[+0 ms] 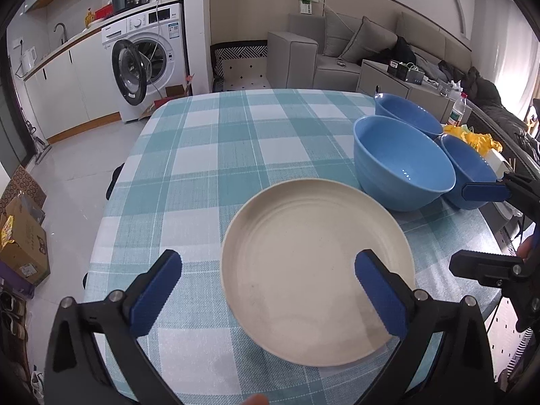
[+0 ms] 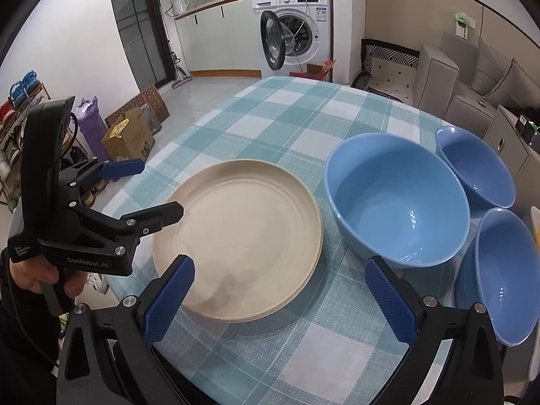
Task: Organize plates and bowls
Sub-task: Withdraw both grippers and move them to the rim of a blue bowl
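A cream plate [image 1: 314, 270] lies on the checked tablecloth; in the right wrist view [image 2: 239, 243] it shows layered edges, as a stack of plates. A large blue bowl [image 1: 401, 165] [image 2: 398, 199] stands just right of it, with two smaller blue bowls, one behind [image 1: 405, 114] [image 2: 472, 165] and one to the right [image 1: 469, 172] [image 2: 506, 276]. My left gripper [image 1: 268, 290] is open, its right finger over the plate's near right rim. My right gripper [image 2: 280, 300] is open and empty, low over the cloth between plate and large bowl. Each gripper also shows in the other view: the right one [image 1: 489, 226] and the left one [image 2: 148, 189].
The table [image 1: 216, 155] is covered by a teal and white checked cloth. A yellow bag [image 1: 472, 136] and a bottle [image 1: 457, 109] are at the table's far right. Boxes [image 1: 23, 236] stand on the floor at left. A washing machine [image 1: 145, 60] and sofa [image 1: 354, 47] are behind.
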`<state>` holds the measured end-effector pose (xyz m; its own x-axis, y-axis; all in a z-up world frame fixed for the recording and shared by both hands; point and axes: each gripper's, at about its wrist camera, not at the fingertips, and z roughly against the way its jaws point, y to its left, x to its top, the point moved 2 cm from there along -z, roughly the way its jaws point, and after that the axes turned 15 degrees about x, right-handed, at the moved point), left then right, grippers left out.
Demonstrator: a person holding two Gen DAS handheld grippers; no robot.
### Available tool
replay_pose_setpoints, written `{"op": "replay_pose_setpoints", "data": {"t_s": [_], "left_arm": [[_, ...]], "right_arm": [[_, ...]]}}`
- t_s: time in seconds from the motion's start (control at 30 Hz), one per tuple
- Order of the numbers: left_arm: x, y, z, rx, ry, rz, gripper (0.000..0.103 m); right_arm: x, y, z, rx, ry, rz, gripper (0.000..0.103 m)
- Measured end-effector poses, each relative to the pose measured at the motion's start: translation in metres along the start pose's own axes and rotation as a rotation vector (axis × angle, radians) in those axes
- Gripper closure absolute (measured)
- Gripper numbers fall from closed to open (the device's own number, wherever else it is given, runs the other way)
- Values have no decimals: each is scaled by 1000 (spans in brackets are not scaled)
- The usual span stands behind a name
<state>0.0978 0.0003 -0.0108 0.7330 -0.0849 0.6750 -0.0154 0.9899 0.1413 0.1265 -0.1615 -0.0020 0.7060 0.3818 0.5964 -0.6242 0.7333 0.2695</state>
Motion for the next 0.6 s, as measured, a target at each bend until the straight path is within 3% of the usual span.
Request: {"op": "replay_pose_setpoints", "data": {"t_s": [0.6], "left_arm": [[60, -39, 22, -27, -91, -50, 0]], "right_arm": [[22, -52, 91, -94, -152, -79, 0]]}}
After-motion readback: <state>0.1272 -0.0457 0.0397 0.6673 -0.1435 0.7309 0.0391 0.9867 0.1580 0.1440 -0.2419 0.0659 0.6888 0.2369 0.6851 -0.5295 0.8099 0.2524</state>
